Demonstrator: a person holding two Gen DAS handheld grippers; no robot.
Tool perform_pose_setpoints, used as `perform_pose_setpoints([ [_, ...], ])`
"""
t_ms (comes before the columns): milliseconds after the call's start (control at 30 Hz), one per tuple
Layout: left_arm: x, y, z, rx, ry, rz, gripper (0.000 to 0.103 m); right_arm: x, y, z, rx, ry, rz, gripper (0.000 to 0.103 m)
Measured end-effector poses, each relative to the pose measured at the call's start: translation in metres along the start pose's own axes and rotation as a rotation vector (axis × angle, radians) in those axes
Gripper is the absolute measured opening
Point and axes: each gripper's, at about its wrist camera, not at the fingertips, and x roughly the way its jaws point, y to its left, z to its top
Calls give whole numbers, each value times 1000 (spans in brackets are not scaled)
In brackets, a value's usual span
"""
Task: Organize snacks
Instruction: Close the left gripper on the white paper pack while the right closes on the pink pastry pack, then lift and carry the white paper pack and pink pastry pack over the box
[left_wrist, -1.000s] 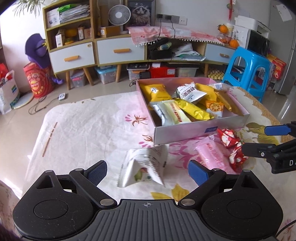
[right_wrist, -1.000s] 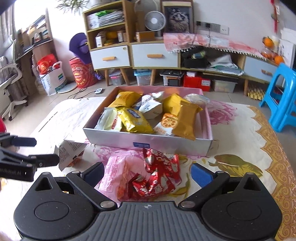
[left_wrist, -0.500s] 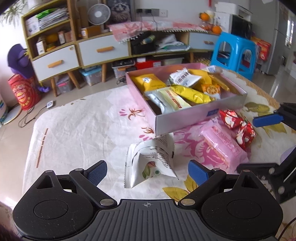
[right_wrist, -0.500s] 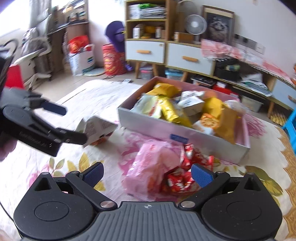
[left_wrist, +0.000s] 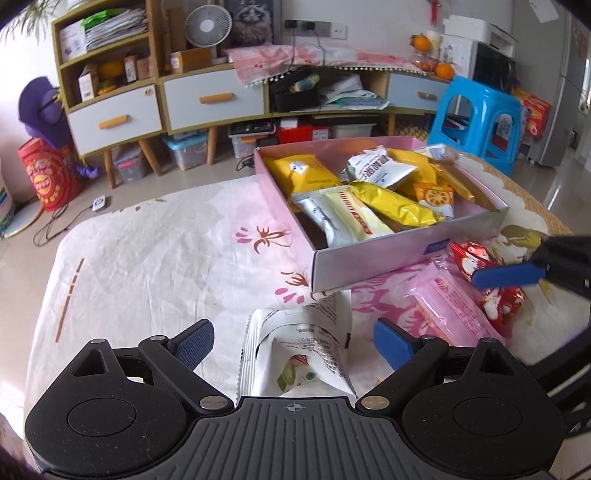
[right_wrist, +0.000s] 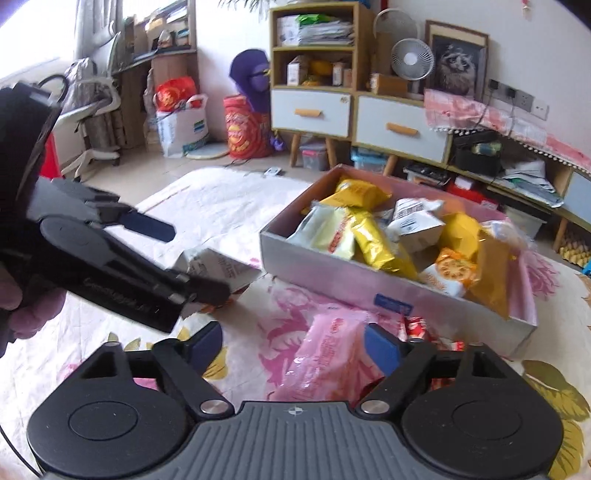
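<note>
A pink box (left_wrist: 369, 266) of yellow and white snack packets stands on the floral cloth. In front of it lies a white packet (left_wrist: 299, 350), between the fingers of my left gripper (left_wrist: 293, 343); the jaws are closing a little and the pads stand clear of it. To its right lie a pink packet (left_wrist: 454, 310) and red packets (left_wrist: 469, 258). My right gripper (right_wrist: 293, 347) hovers over the pink packet (right_wrist: 332, 354) with jaws closing; its left pad is clear of the packet. The left gripper (right_wrist: 181, 258) also shows at the white packet (right_wrist: 218, 266).
The cloth-covered table (left_wrist: 147, 258) is bare left of the box. A blue stool (left_wrist: 476, 110) stands behind the table's far right corner. Drawers and shelves (left_wrist: 214, 99) line the back wall. A hand (right_wrist: 22, 310) holds the left gripper.
Both grippers have come closer to their packets. The right gripper's jaws have narrowed and its view has swung to the left. The left gripper now straddles the white packet.
</note>
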Motion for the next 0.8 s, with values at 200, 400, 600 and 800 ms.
perform_pose_setpoints([
  [200, 6, 4, 1, -49, 10, 4, 83, 15, 6, 0, -16, 50, -29, 60],
  [400, 9, 9, -1, -93, 28, 9, 68, 28, 2, -2, 1, 109, -80, 46],
  [600, 8, 7, -1, -96, 25, 2, 53, 27, -1, -1, 22, 113, -85, 27],
  [800, 5, 7, 1, -90, 21, 2, 46, 26, -1, 2, 35, 109, -78, 23],
])
